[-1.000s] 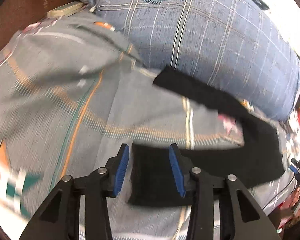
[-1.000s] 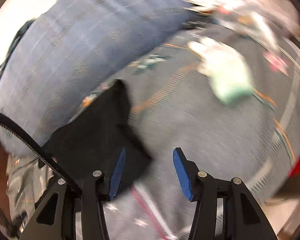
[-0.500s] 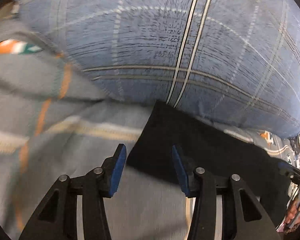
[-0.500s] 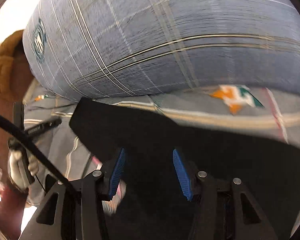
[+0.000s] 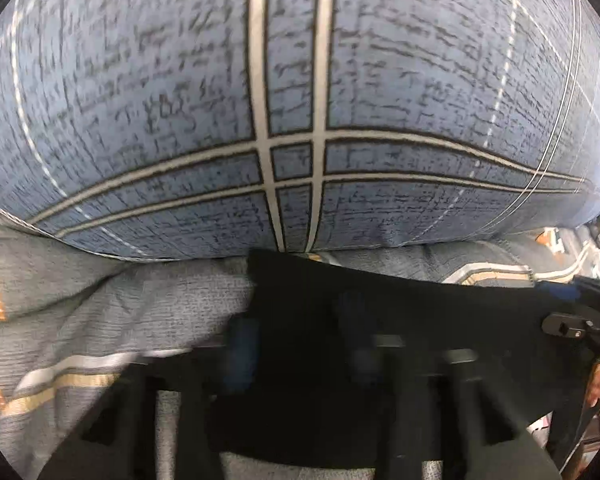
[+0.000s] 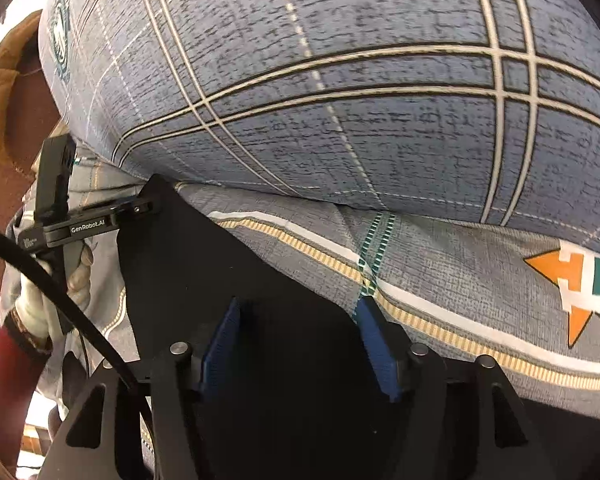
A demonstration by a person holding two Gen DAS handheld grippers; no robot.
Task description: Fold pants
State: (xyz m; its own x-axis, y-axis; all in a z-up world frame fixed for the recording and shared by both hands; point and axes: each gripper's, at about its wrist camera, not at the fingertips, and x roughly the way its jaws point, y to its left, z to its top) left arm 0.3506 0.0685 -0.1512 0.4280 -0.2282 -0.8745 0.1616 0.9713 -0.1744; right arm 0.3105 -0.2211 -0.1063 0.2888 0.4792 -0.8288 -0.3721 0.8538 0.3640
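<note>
The black pants point(image 5: 400, 312) lie flat on the grey patterned bedsheet point(image 5: 120, 312), their far edge against a big blue plaid pillow point(image 5: 300, 100). My left gripper point(image 5: 300, 328) is open and blurred, low over the pants' left corner. The pants also show in the right wrist view point(image 6: 204, 272). My right gripper point(image 6: 298, 336) is open, its blue pads either side of the black cloth near the pants' right edge. The left gripper point(image 6: 140, 210) shows there at the pants' far corner.
The blue plaid pillow point(image 6: 340, 80) fills the far side of both views. The bedsheet point(image 6: 480, 288) carries striped bands and an orange-teal emblem point(image 6: 580, 280). A brown headboard and cushion point(image 6: 0, 92) stand at the left.
Both grippers have moved forward and down toward the pillow, onto the far edge of the pants. Both stay open.
</note>
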